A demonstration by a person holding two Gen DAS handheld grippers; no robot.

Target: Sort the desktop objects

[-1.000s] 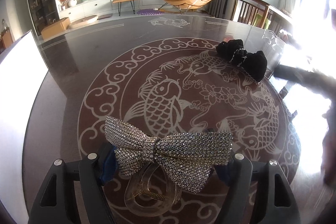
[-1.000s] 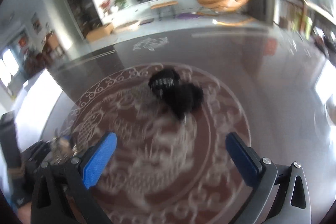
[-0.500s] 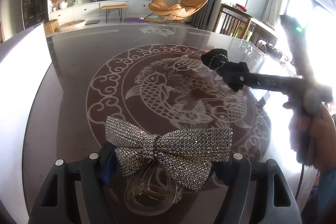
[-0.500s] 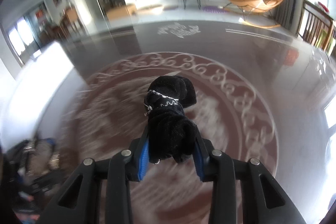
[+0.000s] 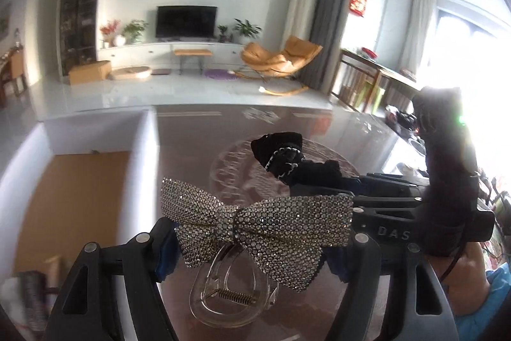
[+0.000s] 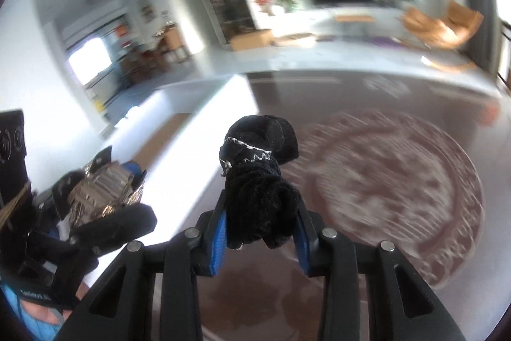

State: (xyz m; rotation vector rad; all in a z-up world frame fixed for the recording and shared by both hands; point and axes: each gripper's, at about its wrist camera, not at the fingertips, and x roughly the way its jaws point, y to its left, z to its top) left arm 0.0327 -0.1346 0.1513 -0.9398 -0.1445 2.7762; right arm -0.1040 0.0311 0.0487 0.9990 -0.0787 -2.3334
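Left tool (image 5: 252, 248) grips rhinestone bow clip (image 5: 255, 226); right tool (image 6: 260, 235) grips black scrunchie (image 6: 258, 181)

Dark brown bench (image 5: 185, 155), glossy, catching pale reflections of the room along its far edge. Inlaid in the top, a large pale round ornament (image 5: 236, 171) of curling scrollwork, sharp enough in the left wrist view to read as a ring, smeared by blur in the right wrist view (image 6: 399, 174). Beyond the ring, near the far edge, a small pale mark (image 5: 260, 114). Standing directly on the left part of the bench, an open box (image 5: 143, 165) with tall white walls and a plain brown floor, its right wall just beside the ornament. Same box wall (image 6: 198, 155) seen from the right wrist, running away toward the far edge.
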